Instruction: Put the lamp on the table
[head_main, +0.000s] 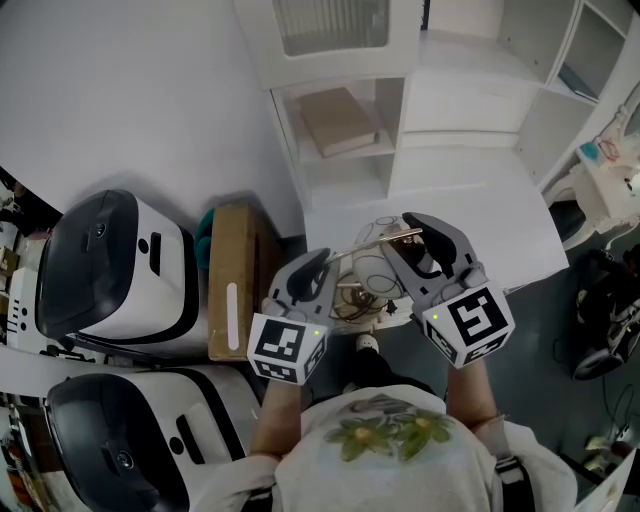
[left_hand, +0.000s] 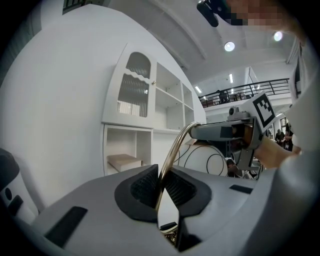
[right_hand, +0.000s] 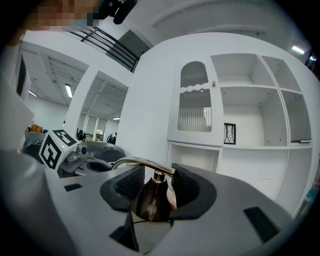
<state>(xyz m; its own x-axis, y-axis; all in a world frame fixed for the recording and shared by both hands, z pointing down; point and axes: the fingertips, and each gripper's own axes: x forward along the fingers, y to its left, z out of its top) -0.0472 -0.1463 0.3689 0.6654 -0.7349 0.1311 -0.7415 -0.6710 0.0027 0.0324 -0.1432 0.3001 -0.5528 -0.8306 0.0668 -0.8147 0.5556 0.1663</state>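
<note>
Biggest thing ahead is the white cabinet (head_main: 340, 60), open shelves down its front, and the white table (head_main: 500, 230) juts out from its foot. Off to the left sit two bulky white-and-black machines (head_main: 110, 270), one behind the other, with a cardboard box (head_main: 232, 280) standing between them and the cabinet. A beige slab (head_main: 338, 120) lies flat on a low shelf.

And here's the lamp (head_main: 372, 272), up in the air, carried between both grippers at the table's near edge, toward its left corner. From the head view it looks to hang just short of that edge rather than over the top, though the angle makes that hard to call. It is not set down on the table.

The left gripper (left_hand: 162, 187) is nearly closed, its ribbed pads pinching the thin brass arm (left_hand: 172, 155), which rises out of the jaws and bends across to the other gripper. The right gripper (right_hand: 155, 187) stands much wider, its pads either side of the dark bell-shaped fitting (right_hand: 151, 200) where the brass arm joins, and they appear to press on it. The lamp's round white shade (left_hand: 207, 162) shows behind the arm, between the two grippers.
</note>
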